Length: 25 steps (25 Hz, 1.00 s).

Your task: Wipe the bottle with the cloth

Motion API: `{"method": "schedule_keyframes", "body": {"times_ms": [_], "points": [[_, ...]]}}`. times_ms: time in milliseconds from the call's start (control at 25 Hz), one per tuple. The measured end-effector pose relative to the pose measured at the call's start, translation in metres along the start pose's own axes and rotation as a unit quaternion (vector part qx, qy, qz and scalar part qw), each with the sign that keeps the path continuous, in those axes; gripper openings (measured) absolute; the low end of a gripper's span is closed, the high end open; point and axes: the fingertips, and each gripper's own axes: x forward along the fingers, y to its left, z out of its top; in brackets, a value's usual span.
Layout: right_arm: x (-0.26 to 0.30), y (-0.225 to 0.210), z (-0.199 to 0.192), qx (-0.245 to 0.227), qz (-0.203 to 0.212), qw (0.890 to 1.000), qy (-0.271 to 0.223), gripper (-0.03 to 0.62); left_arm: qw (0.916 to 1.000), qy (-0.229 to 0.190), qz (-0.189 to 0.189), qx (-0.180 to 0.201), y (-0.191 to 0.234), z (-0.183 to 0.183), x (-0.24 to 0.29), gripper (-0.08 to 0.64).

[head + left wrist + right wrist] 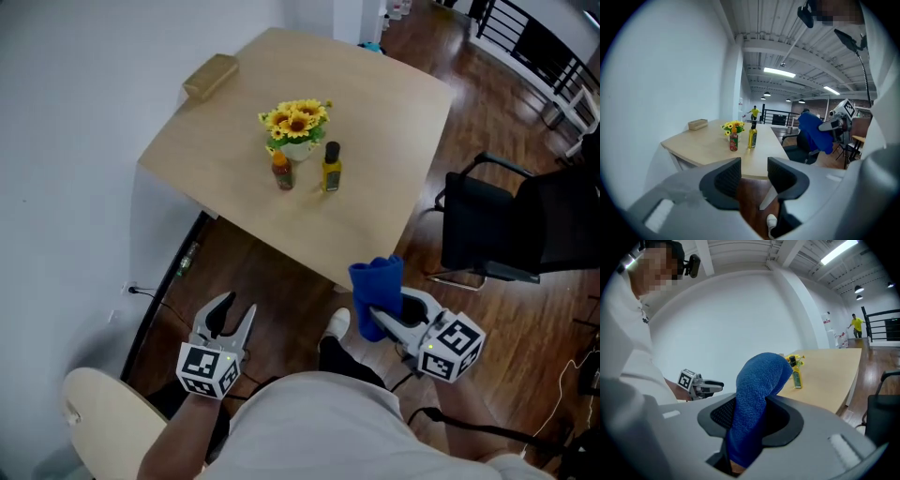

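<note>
The right tool (pixel 382 319) is clamped on the blue cloth (pixel 377 279), whose free end stands up, ready for wiping. The left tool (pixel 231 321) is empty, jaws apart, probably free to steady a bottle. Both hang short of the worktop's (pixel 375 112) near edge; the yellow bottle (pixel 331 167) and red bottle (pixel 282 172) stand mid-worktop beside flowers (pixel 296 120).

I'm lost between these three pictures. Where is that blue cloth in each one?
Head view: the blue cloth is low, right of centre.
Left gripper view: the blue cloth is right of the middle, held up past the table.
Right gripper view: the blue cloth is at centre, close up.
Shared landmark: the yellow bottle standing on the table shows in all three.
</note>
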Motion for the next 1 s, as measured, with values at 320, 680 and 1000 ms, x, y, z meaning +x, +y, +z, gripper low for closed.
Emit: {"method": "schedule_keyframes", "body": {"times_ms": [320, 680, 1000], "points": [[-0.039, 0.15, -0.081, -0.022, -0.002, 1.0, 0.005, 0.153, 0.9957, -0.062, -0.068, 0.005, -0.076, -0.051, -0.141, 0.187], [-0.101, 0.263, -0.153, -0.011, -0.008, 1.0, 0.018, 0.153, 0.9929, -0.07, -0.096, -0.002, -0.131, -0.107, -0.259, 0.173], [-0.173, 0.284, -0.166, -0.034, -0.008, 0.999, -0.002, 0.153, 0.9909, -0.096, -0.094, -0.005, -0.2, -0.103, -0.292, 0.173]]}}
